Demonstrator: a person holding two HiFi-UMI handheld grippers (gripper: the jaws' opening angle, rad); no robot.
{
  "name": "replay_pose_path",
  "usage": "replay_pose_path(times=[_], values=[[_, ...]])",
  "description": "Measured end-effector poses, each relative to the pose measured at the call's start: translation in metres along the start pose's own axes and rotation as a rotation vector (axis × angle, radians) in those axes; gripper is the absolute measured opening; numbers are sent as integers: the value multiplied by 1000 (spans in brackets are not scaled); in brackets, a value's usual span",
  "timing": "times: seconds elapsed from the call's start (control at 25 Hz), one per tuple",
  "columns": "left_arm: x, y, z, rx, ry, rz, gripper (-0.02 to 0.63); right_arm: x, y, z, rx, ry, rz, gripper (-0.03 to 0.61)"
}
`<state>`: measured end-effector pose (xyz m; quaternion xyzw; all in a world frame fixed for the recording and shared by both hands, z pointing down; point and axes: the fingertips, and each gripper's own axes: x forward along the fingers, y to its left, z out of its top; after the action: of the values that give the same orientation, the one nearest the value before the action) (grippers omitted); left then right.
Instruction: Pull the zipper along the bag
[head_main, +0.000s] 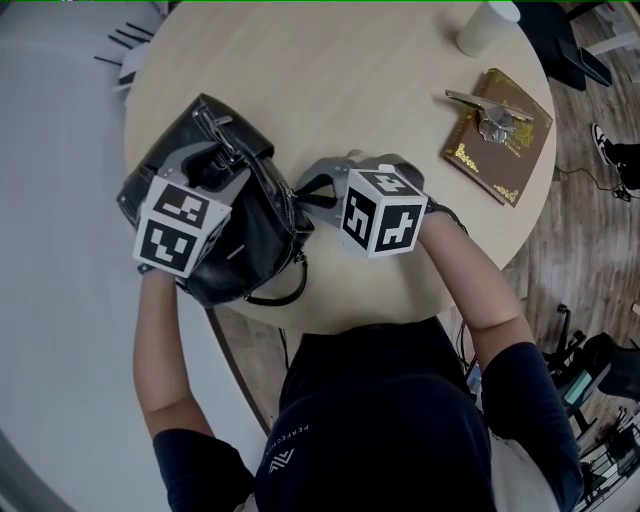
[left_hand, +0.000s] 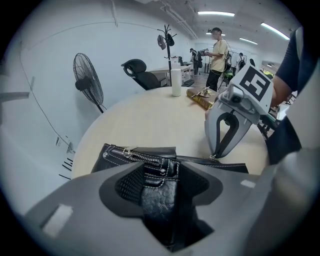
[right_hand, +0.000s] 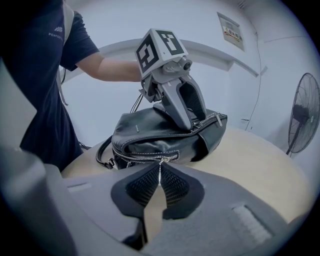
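1. Two grippers on one black bag (head_main: 250, 225): slouchy and rounded, of glossy pebbled leather with pale stitching, lying at the near left edge of a round table (head_main: 350, 80) with a pale wood-grain top.
2. Wide hold by the left gripper (left_hand: 162, 185): smooth grey plastic jaws spread far apart and pressed on a thick, stitched fold of leather at the bag's top. Seen from the head view, set over the bag's far end.
3. Tight pinch by the right gripper (right_hand: 160, 182): jaws drawn together, black cross-hatched pads (right_hand: 175, 187) closed on the zipper pull (right_hand: 160, 167), a slim silvery sliver of metal upright between them.
4. Along the side of the bag facing that gripper, the zipper (right_hand: 145, 156): a gently curved line of small metal teeth, bordered by white stitching, meeting the pull right at the pad tips.
5. At the bag's end nearest the person, a thin, rounded black strap (right_hand: 102, 152), looped out from a small metal ring and lying close to the table's edge.
6. Atop each gripper, hard-edged cubes (head_main: 385, 210) faced with black-and-white square markers.
7. Well apart from the bag, toward the far right of the table: a flat brown book (head_main: 520, 150) with gilt ornament at its corners, a bunch of metal keys (head_main: 495, 118) on its cover, and beyond it a plain white cylindrical cup (head_main: 487, 25).
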<state>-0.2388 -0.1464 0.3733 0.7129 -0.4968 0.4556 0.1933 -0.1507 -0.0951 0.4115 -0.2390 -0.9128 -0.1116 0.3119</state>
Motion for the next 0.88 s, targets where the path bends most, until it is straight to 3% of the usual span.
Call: replay_pose_path(times=[0.24,0.36,0.68,0.8,0.88], values=[[0,2,0,1,-3,3,239,-1,-3,0,-43,29,-43,11],[0,3,-1,5,-8,5,238,-2,-6,0,-8,15,-92,11],[-4,1,0,-28,-10,-17,238,-5,-9,1,57,13,-91,11],[-7,7,3,-80,-40,-6,226,-4,-8,1,51,22,-89,11],[-9,15,7,-146,-71,7,167,-2,-7,1,31,35,-82,11]])
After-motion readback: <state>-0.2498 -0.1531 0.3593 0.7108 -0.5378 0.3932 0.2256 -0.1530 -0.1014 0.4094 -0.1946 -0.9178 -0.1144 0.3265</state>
